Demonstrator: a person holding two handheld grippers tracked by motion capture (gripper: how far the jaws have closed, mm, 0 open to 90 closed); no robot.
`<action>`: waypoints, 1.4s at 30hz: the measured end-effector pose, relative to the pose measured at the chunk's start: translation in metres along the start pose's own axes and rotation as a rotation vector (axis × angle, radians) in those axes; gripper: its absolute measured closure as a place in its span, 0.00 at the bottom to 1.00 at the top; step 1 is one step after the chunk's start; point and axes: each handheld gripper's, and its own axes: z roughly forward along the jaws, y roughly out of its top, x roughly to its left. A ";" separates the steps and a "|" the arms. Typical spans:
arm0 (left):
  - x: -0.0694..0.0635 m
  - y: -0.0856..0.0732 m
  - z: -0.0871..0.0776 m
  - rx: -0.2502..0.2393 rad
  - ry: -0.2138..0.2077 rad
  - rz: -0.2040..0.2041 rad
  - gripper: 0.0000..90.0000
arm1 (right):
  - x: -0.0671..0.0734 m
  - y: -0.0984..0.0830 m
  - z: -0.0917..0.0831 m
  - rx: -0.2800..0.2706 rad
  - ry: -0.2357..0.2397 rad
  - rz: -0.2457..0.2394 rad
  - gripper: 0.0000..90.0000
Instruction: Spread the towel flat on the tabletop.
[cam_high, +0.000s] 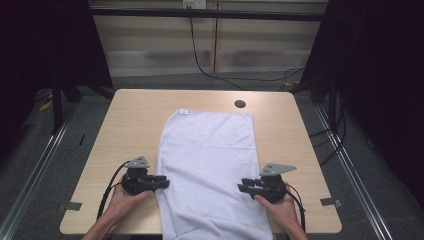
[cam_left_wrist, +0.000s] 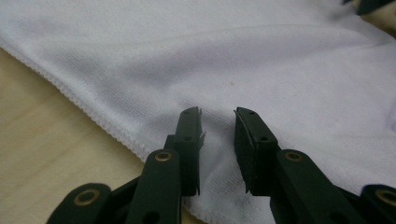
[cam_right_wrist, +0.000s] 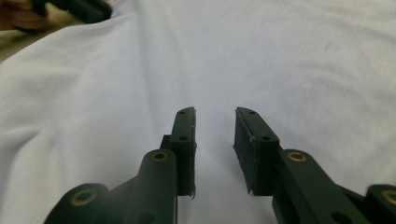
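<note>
**High view: two grippers set at opposite long edges of a spread towel**

High view shows a white towel (cam_high: 207, 170) lying flat down the middle of a wooden table (cam_high: 130, 120), its near end hanging over the table edge at the bottom of the frame and its far end, with a small label, toward the upper centre. The left gripper (cam_high: 162, 183) sits at the towel's left edge in the lower left; the right gripper (cam_high: 242, 188) sits at the right edge in the lower right. Both point inward, toward each other, which suits taking the two side hems at matching points so the cloth can be lifted or folded evenly. A dark round hole (cam_high: 240, 104) in the tabletop lies just beyond the towel's far right corner.

Left gripper view: the jaws stand parted over the hemmed border, cloth (cam_left_wrist: 233, 60) beneath and between them, pads not pressing; nothing is grasped. Bare wood fills the lower left of that frame.

Right gripper view: the jaws likewise stand parted above smooth cloth (cam_right_wrist: 261, 56), released, holding nothing. The other gripper appears in the upper left corner.
</note>
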 end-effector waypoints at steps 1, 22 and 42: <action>-0.003 -0.002 -0.001 0.000 -0.005 0.010 0.79 | -0.004 0.004 0.007 0.002 -0.015 -0.007 0.78; -0.057 -0.037 -0.022 0.063 -0.117 0.060 0.80 | 0.040 -0.046 -0.037 0.111 0.019 0.016 0.77; 0.010 0.017 0.015 -0.021 0.074 0.031 0.72 | -0.025 0.008 0.021 0.051 -0.062 0.063 0.67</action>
